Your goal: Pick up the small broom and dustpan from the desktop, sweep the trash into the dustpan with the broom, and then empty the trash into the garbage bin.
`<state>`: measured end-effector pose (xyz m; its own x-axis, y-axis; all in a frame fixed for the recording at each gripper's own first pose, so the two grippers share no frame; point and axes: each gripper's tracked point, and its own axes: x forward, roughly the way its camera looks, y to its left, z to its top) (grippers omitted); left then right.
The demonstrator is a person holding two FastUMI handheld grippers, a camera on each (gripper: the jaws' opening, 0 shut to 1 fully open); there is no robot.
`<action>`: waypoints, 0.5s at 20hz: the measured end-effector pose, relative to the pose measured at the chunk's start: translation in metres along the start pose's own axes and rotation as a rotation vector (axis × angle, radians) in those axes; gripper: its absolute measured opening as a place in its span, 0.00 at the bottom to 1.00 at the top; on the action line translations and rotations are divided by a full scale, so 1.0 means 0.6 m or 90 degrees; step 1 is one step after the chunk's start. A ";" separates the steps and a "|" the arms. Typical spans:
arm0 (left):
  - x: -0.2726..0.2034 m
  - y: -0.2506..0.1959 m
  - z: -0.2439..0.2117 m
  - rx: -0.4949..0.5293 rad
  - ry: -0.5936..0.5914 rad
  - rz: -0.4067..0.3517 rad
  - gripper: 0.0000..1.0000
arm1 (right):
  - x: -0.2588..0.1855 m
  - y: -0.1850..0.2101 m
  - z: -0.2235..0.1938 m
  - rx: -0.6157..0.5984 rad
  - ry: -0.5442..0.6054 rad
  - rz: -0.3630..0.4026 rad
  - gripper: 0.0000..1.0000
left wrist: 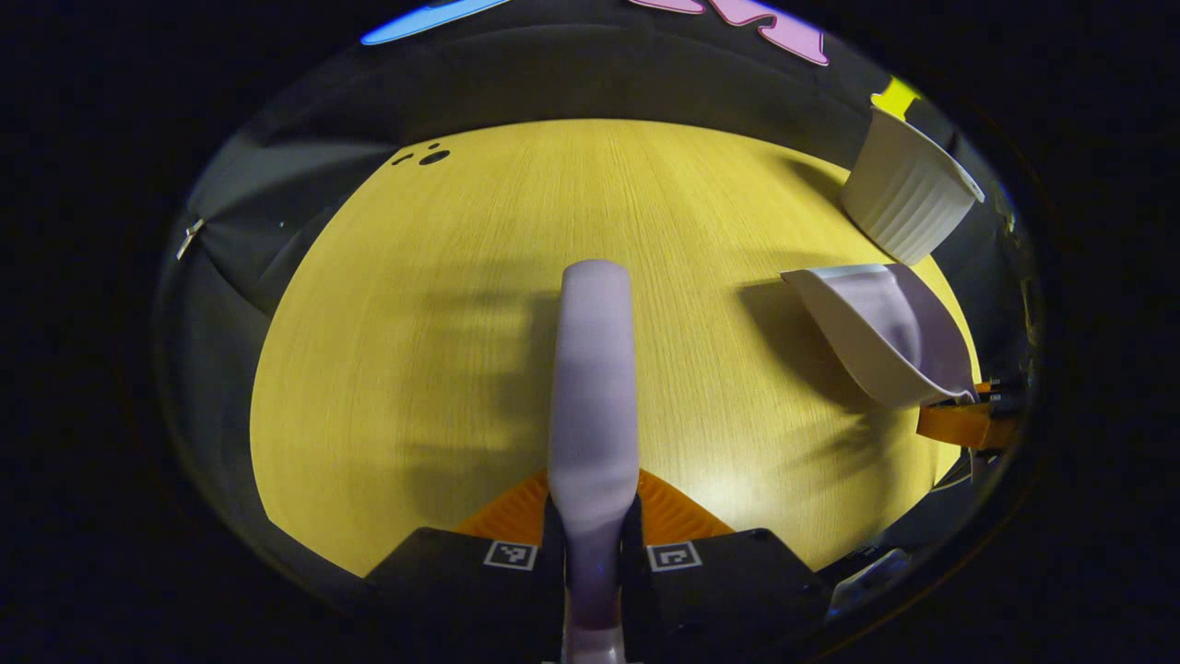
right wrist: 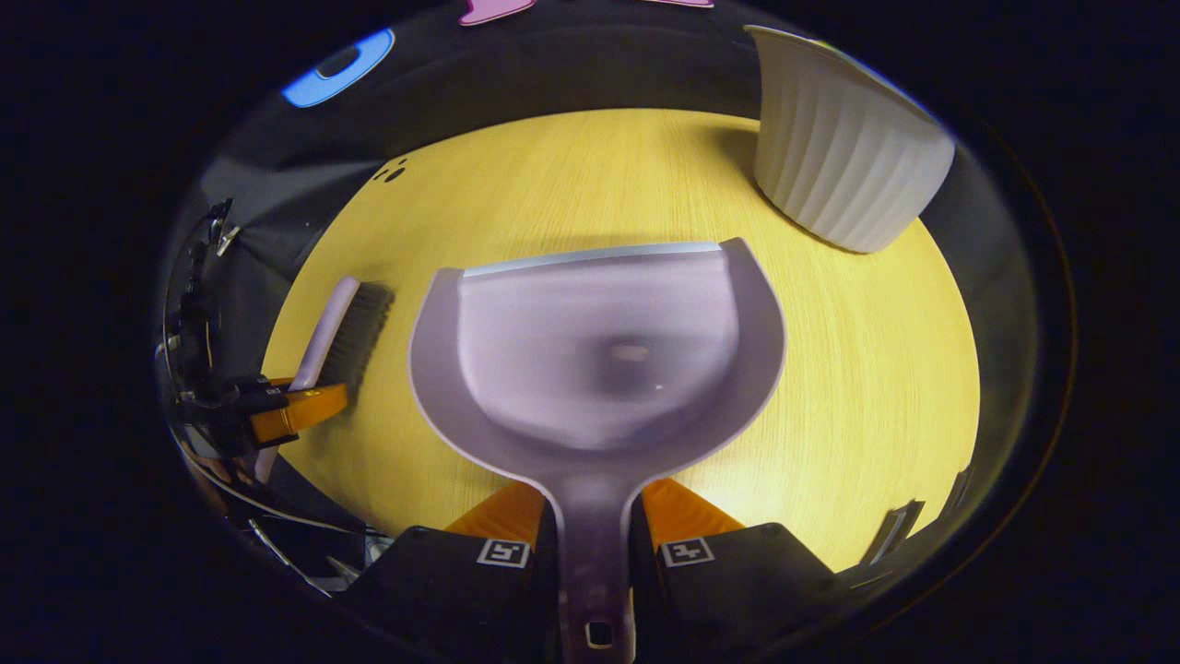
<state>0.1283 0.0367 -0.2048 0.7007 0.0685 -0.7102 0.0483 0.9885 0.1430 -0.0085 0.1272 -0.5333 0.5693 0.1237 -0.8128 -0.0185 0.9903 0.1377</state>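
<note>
left gripper [left wrist: 592, 516] grips the broom [left wrist: 595, 387]; right gripper [right wrist: 590, 521] grips the dustpan [right wrist: 599, 360], whose hollow faces the right gripper view; garbage bin [right wrist: 843, 157] at 1 o'clock on the yellow desktop [right wrist: 876, 369].

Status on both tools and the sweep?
Left tool shut on broom. Right tool shut on dustpan, pan looks empty. Bin upright at far right of desktop. Nothing blocking.

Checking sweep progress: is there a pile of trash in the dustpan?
No: the right gripper view shows the dustpan pan bare apart from one faint speck.
</note>
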 end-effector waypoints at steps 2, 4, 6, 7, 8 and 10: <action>0.010 -0.008 0.001 0.019 0.016 0.012 0.30 | 0.003 0.000 -0.007 -0.002 0.016 0.004 0.41; 0.016 -0.023 0.001 0.035 0.023 0.023 0.33 | 0.007 -0.002 -0.010 -0.006 0.022 0.018 0.37; 0.013 -0.023 0.000 0.033 0.023 0.028 0.31 | 0.002 0.002 -0.008 -0.002 0.018 0.032 0.39; 0.008 -0.022 -0.003 0.027 0.025 0.025 0.35 | 0.003 0.005 -0.006 0.008 0.011 0.036 0.38; 0.002 -0.027 -0.005 0.019 0.021 0.017 0.34 | 0.001 0.007 -0.008 0.015 0.012 0.041 0.34; -0.014 -0.038 0.003 0.003 -0.001 0.001 0.50 | -0.009 0.010 0.001 0.028 0.001 0.054 0.54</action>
<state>0.1228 0.0137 -0.2009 0.7019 0.0694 -0.7089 0.0508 0.9878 0.1471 -0.0113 0.1322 -0.5278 0.5655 0.2074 -0.7983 -0.0306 0.9725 0.2310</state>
